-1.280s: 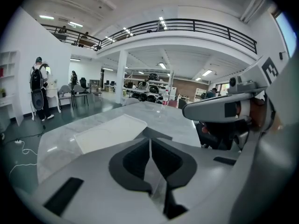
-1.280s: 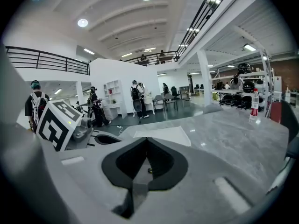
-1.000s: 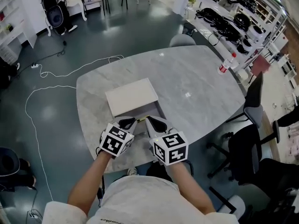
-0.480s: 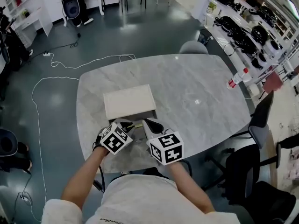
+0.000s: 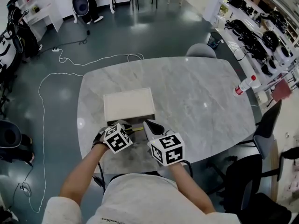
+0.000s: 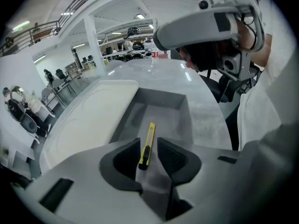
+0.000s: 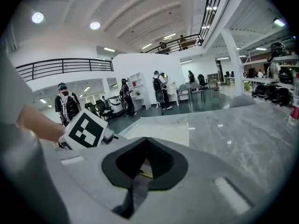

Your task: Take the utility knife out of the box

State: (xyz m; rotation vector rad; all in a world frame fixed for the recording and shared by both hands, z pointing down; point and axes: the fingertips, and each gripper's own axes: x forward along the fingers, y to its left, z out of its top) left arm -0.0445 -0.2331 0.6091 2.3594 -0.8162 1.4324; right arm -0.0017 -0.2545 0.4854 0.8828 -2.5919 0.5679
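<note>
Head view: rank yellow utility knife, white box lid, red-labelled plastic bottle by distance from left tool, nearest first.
1. The yellow utility knife: between the opening jaws of the left tool, lying in the grey tray.
2. The white box lid: just beyond the knife.
3. The red-labelled plastic bottle: far right, at the edge of the grey marble table.

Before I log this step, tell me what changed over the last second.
The left gripper sank toward the knife at the box. Its jaws are opening, with the knife between them but not pinched. The right gripper stayed beside it, jaws shut, and the box has not moved.
</note>
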